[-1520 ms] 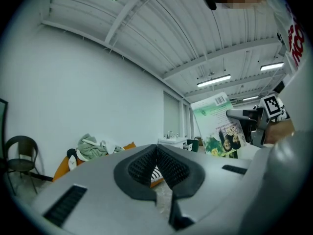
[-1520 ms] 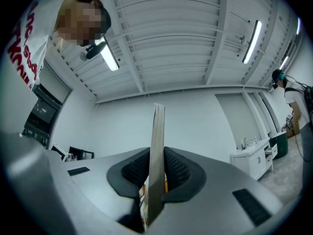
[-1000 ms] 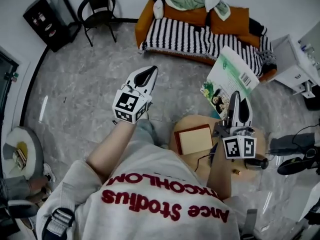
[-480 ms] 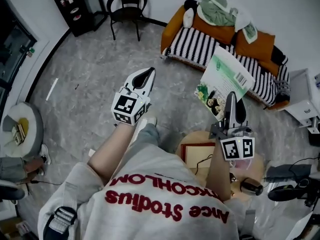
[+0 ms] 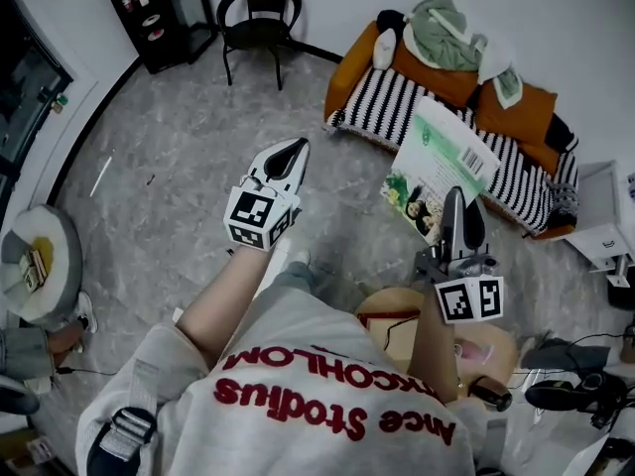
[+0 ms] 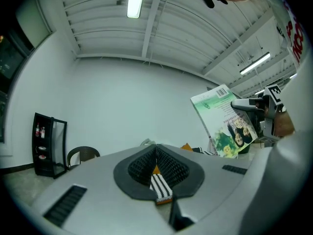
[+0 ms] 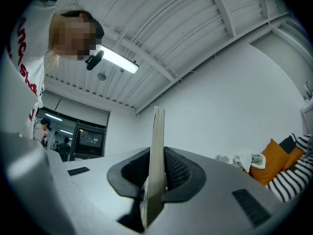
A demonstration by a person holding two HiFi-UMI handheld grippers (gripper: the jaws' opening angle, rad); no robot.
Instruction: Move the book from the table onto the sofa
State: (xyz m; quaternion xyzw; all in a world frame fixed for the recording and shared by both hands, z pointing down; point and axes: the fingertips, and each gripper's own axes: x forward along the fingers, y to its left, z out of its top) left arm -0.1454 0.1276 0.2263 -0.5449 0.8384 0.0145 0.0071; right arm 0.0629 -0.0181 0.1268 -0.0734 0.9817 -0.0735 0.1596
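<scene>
I find the right gripper (image 5: 453,204) pinching the book (image 5: 444,157) by its lower edge. In the right gripper view the book stands edge-on between the pads (image 7: 172,173), which press on it from both sides. The book is in the air, held up in front of me with its green-and-white cover towards the head camera. It is over the grey floor (image 5: 179,167) between the round table (image 5: 402,297) and the sofa (image 5: 397,107), and touches neither.

The left gripper (image 5: 289,151) is held out level over the floor. Its jaws are pressed together with nothing between them.

Against the frame one second ago, both grips are unchanged. The table has slid towards the bottom edge of the head view and is now largely covered by the person's sweatshirt (image 5: 327,385). The sofa sits lower in that view and further to the right. The book's upper part overlaps its striped seat there.
</scene>
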